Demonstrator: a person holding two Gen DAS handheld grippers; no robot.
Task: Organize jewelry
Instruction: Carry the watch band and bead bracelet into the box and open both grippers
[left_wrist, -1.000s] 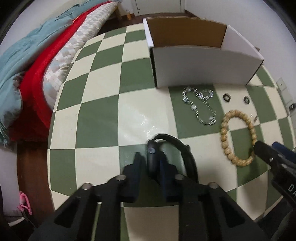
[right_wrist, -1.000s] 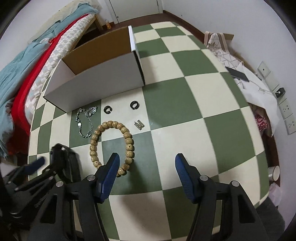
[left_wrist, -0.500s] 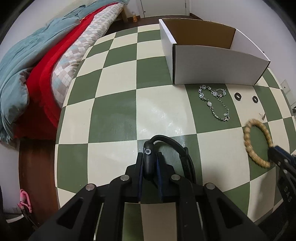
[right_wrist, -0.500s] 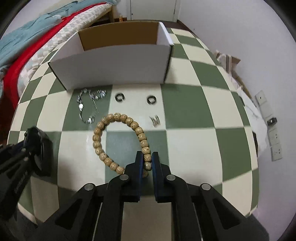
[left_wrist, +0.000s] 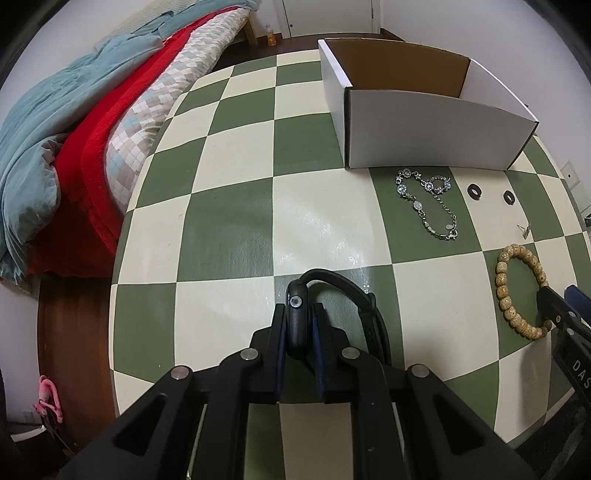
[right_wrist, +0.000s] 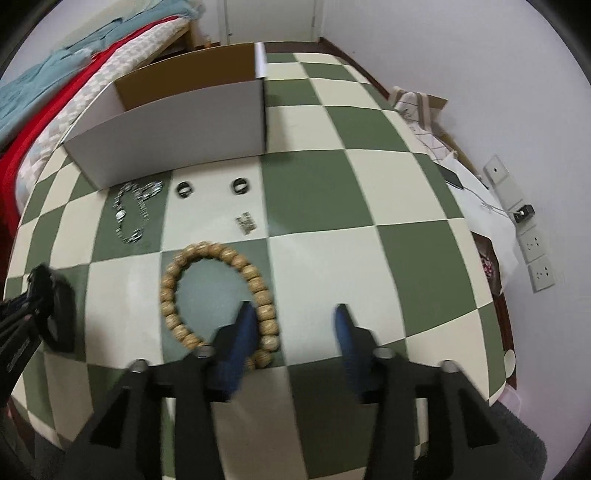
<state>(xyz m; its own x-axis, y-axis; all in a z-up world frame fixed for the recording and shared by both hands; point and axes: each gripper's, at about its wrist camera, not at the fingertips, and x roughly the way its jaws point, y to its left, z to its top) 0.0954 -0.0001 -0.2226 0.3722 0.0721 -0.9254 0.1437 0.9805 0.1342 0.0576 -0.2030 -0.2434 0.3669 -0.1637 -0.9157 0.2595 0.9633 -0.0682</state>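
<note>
My left gripper (left_wrist: 298, 325) is shut on a black watch (left_wrist: 340, 295) at the table's near side; the watch also shows in the right wrist view (right_wrist: 55, 314). My right gripper (right_wrist: 293, 317) is open; its left finger stands inside the wooden bead bracelet (right_wrist: 218, 291), whose right side lies between the jaws. The bracelet also shows in the left wrist view (left_wrist: 517, 291). A silver chain bracelet (left_wrist: 428, 203), two black rings (left_wrist: 474, 191) (left_wrist: 509, 196) and a small silver piece (right_wrist: 245, 222) lie before the open white box (left_wrist: 424, 140).
The round table has a green and cream checked cloth (left_wrist: 229, 206). A bed with red and teal bedding (left_wrist: 74, 122) is at the left. A wall with sockets (right_wrist: 535, 243) and white clutter (right_wrist: 469, 192) are at the right.
My right gripper shut on the bead bracelet half a second ago and now stands open, with the bracelet on the table. My left gripper stays shut on the watch and has drawn back slightly.
</note>
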